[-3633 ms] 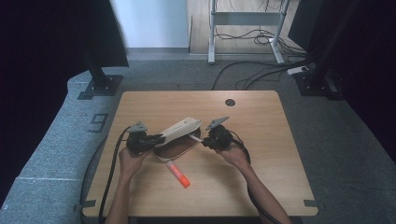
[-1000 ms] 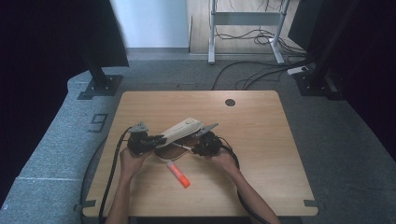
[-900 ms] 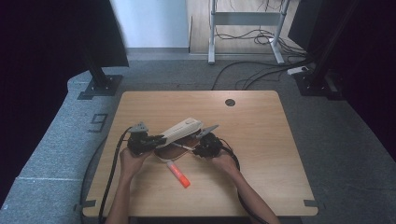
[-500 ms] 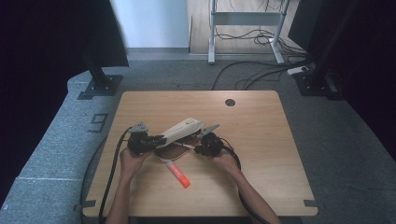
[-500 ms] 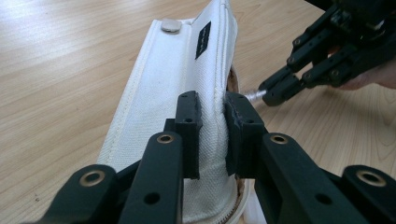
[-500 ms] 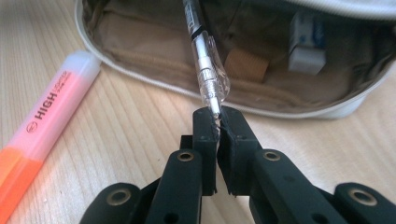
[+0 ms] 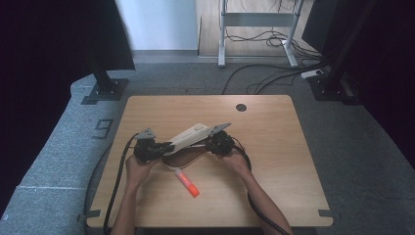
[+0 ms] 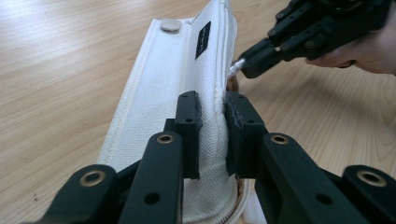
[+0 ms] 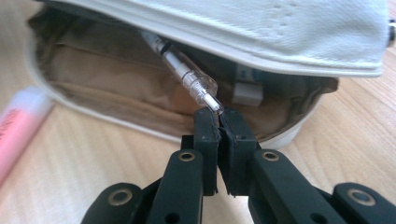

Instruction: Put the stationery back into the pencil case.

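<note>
1. Gripping the white pencil case (image 8: 187, 70) along its upper flap, left hand-held gripper (image 8: 212, 133) clenched on the fabric, lifted off the worktop (image 7: 274, 147).
2. Pinched shut on the clear tip of a pen (image 9: 184, 70), right hand-held gripper (image 9: 218, 116), just at the case's open mouth, jaws having just closed.
3. Lay mostly inside the tan lining, pen slanting away from the jaws.
4. Rested on the worktop beside the case, near the left hand-held gripper, an orange marker (image 7: 187, 182).
</note>
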Demonstrator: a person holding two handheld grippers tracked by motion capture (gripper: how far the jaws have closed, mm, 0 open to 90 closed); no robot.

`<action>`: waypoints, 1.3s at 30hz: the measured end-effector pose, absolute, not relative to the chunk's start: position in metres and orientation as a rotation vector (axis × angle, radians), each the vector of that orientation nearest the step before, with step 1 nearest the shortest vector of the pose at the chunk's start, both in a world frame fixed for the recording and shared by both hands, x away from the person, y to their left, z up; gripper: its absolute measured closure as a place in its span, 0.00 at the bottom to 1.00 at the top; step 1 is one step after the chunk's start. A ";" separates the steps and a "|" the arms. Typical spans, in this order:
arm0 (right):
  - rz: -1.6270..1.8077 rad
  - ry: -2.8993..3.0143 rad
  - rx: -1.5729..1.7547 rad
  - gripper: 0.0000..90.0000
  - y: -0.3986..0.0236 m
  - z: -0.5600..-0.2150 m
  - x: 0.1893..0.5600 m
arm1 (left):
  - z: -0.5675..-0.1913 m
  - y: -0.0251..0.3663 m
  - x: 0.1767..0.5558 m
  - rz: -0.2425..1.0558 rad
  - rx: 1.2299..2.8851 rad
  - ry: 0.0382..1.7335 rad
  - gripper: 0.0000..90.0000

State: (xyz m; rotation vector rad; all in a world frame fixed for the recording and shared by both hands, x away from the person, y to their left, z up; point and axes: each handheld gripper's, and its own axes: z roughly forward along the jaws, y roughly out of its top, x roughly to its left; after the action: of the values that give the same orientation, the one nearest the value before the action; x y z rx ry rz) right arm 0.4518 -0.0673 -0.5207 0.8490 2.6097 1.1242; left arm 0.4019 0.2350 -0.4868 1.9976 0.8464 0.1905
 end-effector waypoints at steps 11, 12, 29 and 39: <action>1.101 2.596 0.899 0.88 -0.065 -0.529 0.463 | -0.486 0.235 0.402 0.194 1.996 0.846 0.85; 1.105 2.593 0.907 0.86 -0.067 -0.527 0.462 | -0.486 0.235 0.402 0.193 1.996 0.846 0.85; 1.124 2.610 0.923 0.45 -0.080 -0.514 0.427 | -0.486 0.237 0.402 0.191 2.000 0.846 0.85; 1.143 2.628 0.862 0.33 -0.073 -0.513 0.402 | -0.486 0.236 0.402 0.192 2.003 0.846 0.85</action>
State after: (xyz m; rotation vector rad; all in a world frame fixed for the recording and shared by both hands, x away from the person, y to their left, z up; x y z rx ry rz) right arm 0.4022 -0.0732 -0.5129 0.8622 2.6281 1.1432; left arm 0.4016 0.2362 -0.4859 2.0028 0.8462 0.1919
